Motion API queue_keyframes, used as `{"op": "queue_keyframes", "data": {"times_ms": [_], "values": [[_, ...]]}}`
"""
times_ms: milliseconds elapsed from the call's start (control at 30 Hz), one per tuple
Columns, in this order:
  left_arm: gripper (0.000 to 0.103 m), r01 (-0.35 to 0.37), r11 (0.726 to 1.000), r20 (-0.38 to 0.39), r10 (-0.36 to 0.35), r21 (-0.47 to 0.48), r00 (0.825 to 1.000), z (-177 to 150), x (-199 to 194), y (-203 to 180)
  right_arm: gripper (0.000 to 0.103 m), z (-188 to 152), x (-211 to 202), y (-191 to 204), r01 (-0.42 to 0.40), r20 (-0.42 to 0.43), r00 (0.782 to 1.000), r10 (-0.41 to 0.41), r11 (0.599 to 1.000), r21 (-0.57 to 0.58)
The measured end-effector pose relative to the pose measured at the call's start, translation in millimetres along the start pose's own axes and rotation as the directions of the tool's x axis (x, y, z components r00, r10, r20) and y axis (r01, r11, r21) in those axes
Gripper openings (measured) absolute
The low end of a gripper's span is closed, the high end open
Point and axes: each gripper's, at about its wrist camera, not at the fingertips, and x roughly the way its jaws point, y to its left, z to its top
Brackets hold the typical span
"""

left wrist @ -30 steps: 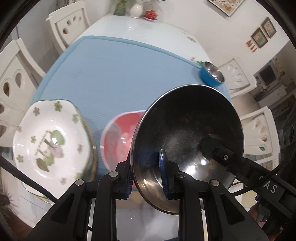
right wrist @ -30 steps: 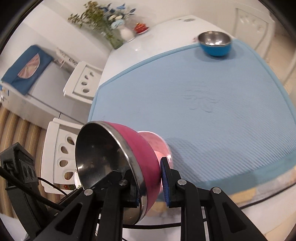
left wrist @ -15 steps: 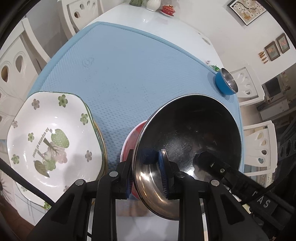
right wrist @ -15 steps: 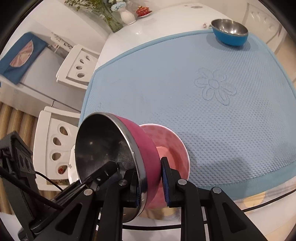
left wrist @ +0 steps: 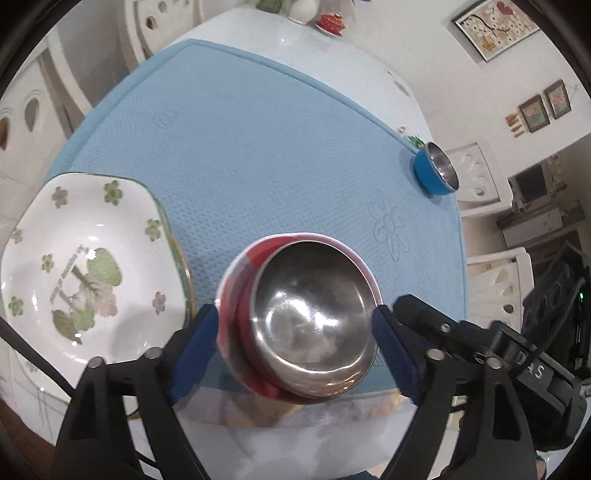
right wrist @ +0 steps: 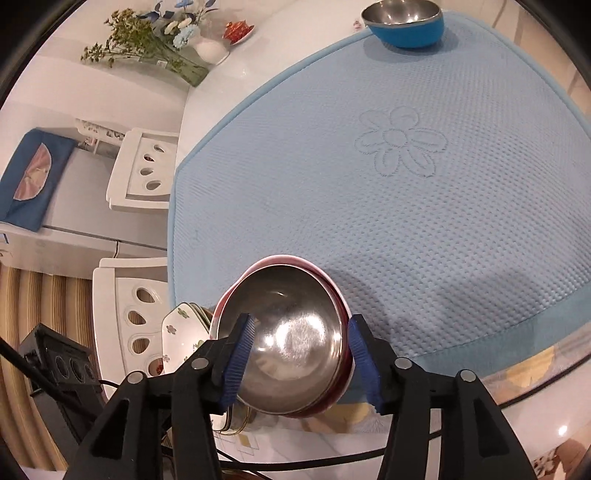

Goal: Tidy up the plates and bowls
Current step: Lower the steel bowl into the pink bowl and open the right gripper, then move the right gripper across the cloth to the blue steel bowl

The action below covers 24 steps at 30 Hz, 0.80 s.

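A steel-lined magenta bowl (left wrist: 314,317) sits nested in a pink bowl (left wrist: 236,280) at the near edge of the blue mat (left wrist: 258,147). It also shows in the right wrist view (right wrist: 291,339). My left gripper (left wrist: 295,343) is open, its jaws either side of the nested bowls. My right gripper (right wrist: 299,362) is open, its jaws also either side of them. A stack of white floral plates (left wrist: 81,266) lies to the left of the bowls. A blue steel-lined bowl (left wrist: 436,173) stands at the mat's far right corner, also seen in the right wrist view (right wrist: 406,22).
White chairs (right wrist: 144,173) stand around the white table (left wrist: 332,59). A vase of flowers (right wrist: 177,51) and a small red dish (right wrist: 238,29) sit at the table's far end. The other gripper's body (left wrist: 517,362) is close on the right.
Both grippers were shut on the magenta bowl's rim and held it tilted above the pink bowl. Now it rests inside the pink bowl and both grippers have opened.
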Motion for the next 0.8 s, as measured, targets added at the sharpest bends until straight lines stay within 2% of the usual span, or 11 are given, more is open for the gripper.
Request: {"op": "queue_keyframes", "data": {"times_ms": [100,167,267,367,467,567,600,700,800], "values": [[0.101,0.045,0.999,0.02,-0.044,-0.019,0.999,-3,-5,0,0.065,-8,-13,-7,0.005,0.016,1.0,-0.005,1.0,0.006],[0.102,0.083,0.997,0.045,-0.083,0.001,0.996,-4,-9,-6,0.066,-14,-26,-9,0.032,0.032,0.999,-0.031,0.999,-0.013],[0.102,0.133,0.991,0.094,-0.135,0.027,0.986,-8,-19,-16,0.073,-25,-54,-4,0.143,0.094,0.987,-0.132,0.983,-0.119],[0.102,0.183,0.982,0.128,-0.189,0.05,0.974,-17,-29,-31,0.073,-42,-84,9,0.289,0.193,0.951,-0.242,0.919,-0.269],[0.102,0.193,0.98,0.137,-0.199,0.056,0.97,-28,-31,-46,0.073,-60,-117,11,0.389,0.322,0.904,-0.28,0.852,-0.351],[0.102,0.175,0.984,0.154,-0.179,0.04,0.972,-38,-31,-59,0.078,-70,-148,-4,0.407,0.399,0.882,-0.25,0.831,-0.378],[0.102,0.162,0.987,0.164,-0.164,0.026,0.973,-42,-30,-65,0.082,-71,-158,-13,0.402,0.413,0.88,-0.235,0.832,-0.382],[0.102,0.142,0.99,0.188,-0.135,-0.02,0.973,-55,-25,-86,0.083,-67,-187,-43,0.371,0.44,0.88,-0.18,0.839,-0.397],[0.102,0.096,0.994,0.214,-0.084,-0.046,0.973,-68,-14,-113,0.085,-62,-216,-78,0.365,0.472,0.872,-0.129,0.814,-0.452]]}}
